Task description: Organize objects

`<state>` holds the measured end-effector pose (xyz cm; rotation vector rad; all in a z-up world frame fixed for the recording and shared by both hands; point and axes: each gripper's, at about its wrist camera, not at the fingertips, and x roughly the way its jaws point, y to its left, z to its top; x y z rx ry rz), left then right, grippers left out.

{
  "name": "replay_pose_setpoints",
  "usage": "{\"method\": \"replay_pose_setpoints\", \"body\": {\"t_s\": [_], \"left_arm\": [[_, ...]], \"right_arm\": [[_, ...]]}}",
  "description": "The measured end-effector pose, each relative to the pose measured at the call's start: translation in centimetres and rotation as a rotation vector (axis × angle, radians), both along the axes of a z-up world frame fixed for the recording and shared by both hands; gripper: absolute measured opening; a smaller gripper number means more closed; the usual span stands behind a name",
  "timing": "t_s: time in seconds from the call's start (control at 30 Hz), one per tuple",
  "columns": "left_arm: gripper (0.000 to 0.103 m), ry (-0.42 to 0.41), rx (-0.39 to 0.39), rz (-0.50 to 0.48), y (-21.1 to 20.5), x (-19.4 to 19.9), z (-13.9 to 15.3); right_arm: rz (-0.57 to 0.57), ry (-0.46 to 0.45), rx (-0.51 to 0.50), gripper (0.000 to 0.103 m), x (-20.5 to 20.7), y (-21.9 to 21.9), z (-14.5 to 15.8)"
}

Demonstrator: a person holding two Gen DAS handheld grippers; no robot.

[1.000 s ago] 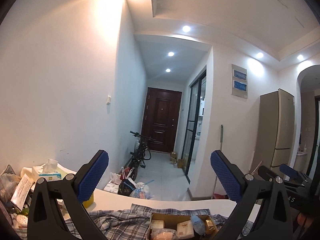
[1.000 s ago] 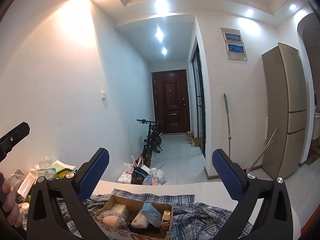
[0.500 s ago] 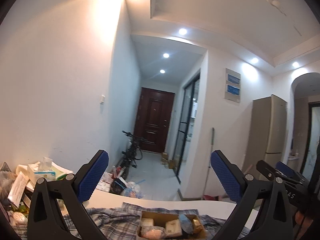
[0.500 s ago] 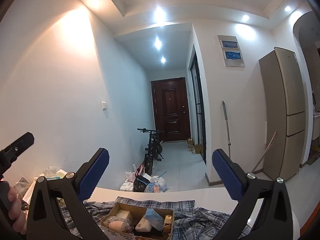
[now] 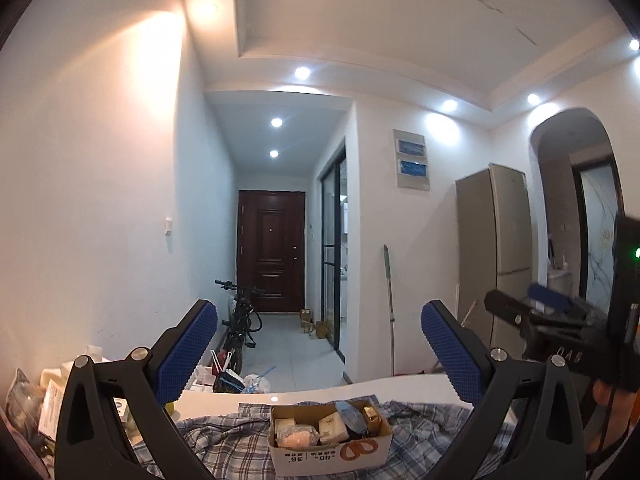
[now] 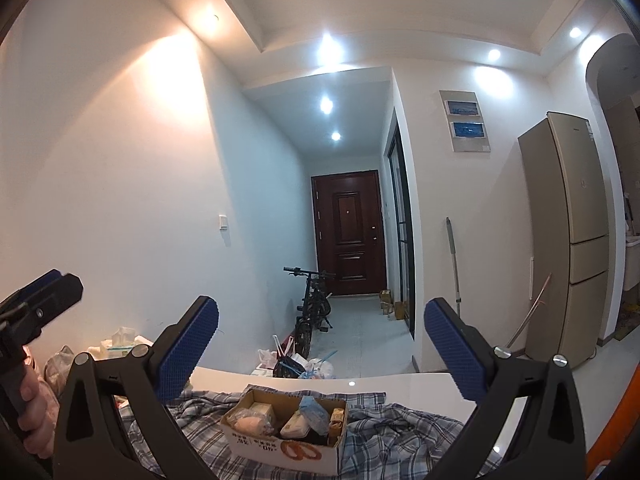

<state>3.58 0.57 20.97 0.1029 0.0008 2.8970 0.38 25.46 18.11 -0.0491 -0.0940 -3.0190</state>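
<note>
Nearest the lens, the left claw (image 5: pixel 318 354) is filling the lower frame of its own view, spread wide and gripping nothing; the right claw (image 6: pixel 320 354) is sitting the same way in its view, released and empty. Both are hovering above the table (image 5: pixel 400 386), pointing out across the room rather than down at the work. Just beyond the fingers, low in the centre of the frame, a cardboard box (image 5: pixel 332 448) is resting on a rumpled plaid cloth (image 5: pixel 224 440) and is holding small packets, a pale bar and a blue wrapper; exact contents are too small to tell. At lower left, a heap of loose clutter (image 5: pixel 44 396) is crowding the table edge beside the wall. Farther off, plastic bags (image 6: pixel 300 364) are lying on the floor, a bicycle (image 6: pixel 312 308) is leaning in the corridor, and a dark door (image 6: pixel 348 236) is closing the far end; a fridge (image 6: pixel 568 240) is standing at right. Likely risks: the box is sitting on loose folds, so a claw coming down on its rim may be tipping or dragging it; the cloth may be snagging a finger; the two claws, working close together, may be colliding over the box.
</note>
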Motion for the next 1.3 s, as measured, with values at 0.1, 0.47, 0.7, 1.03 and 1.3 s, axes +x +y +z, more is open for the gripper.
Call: {"method": "replay_pose_setpoints", "body": {"t_s": [0.1,0.47,0.7,1.03,1.3], "left_arm": [[0.103,0.000,0.014,0.046,0.0,0.5,-0.5],[0.103,-0.003,-0.012,0.077,-1.1,3.1,-4.6],[0.103,0.011,0.016,0.116,-2.1,3.6,-7.9],[0.103,-0.076,0.077,0.006,-2.9,2.1,-13.8],[0.103,-0.075,0.052,0.081,-2.8,0.1,-17.2]], "right_arm": [[-0.006,0.014,0.012,0.103,1.0,0.0,-0.2],[0.030,-0.053,-0.015,0.103,1.6,0.3,-3.6],[-0.026,0.004,0.033,0.103,3.4,-0.8,-6.4],[-0.001,-0.067,0.019,0.103,2.2,-1.3,-11.3],[0.008,-0.110,0.013,0.103,0.4,-0.8,-14.7]]}}
